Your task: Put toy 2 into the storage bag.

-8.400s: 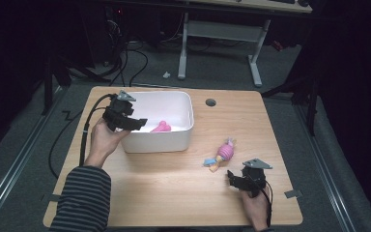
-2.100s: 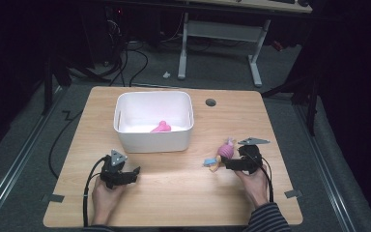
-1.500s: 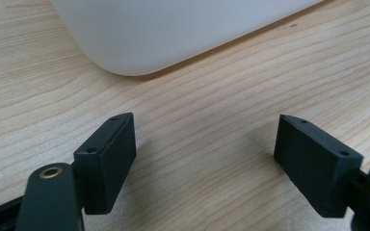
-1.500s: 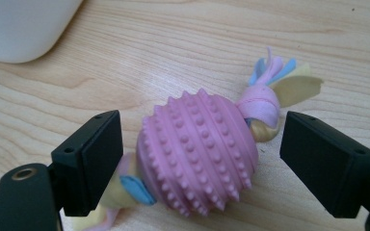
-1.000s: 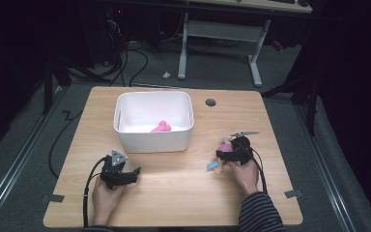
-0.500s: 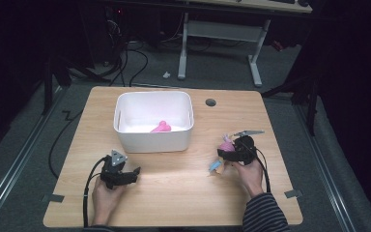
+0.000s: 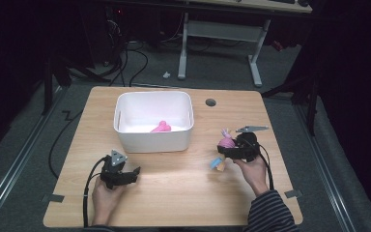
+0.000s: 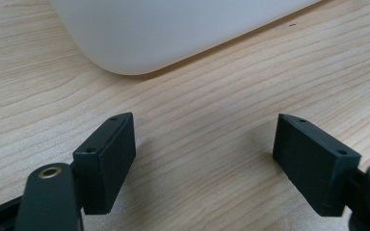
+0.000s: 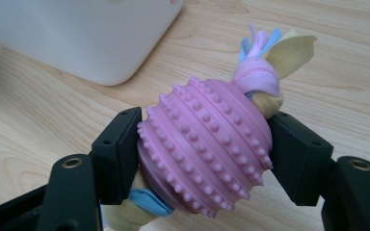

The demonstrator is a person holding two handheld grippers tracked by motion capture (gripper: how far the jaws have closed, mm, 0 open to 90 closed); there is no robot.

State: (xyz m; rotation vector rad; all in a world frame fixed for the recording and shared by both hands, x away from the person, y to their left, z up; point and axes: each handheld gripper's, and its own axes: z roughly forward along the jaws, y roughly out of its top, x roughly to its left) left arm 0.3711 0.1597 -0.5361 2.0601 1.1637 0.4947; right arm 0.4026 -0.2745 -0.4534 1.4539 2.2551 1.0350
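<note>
My right gripper (image 7: 228, 150) (image 9: 204, 154) is shut on a pink studded ball toy (image 9: 207, 149) (image 7: 225, 143) with knotted cloth tails in pink, yellow and blue. It holds the toy a little above the table, right of the white bin (image 7: 153, 121). A second pink toy (image 7: 160, 127) lies inside the bin. My left gripper (image 7: 125, 174) (image 8: 204, 161) rests on the table in front of the bin's near left corner, jaws open with only bare wood between them.
The wooden table (image 7: 174, 193) has a round cable hole (image 7: 210, 102) behind the bin on the right. A white desk frame (image 7: 217, 34) and cables stand on the floor beyond the far edge.
My right gripper took hold of the ball toy where it lay on the table and has lifted it slightly. The left gripper, earlier up at the bin, came down to the table and has stayed still.
</note>
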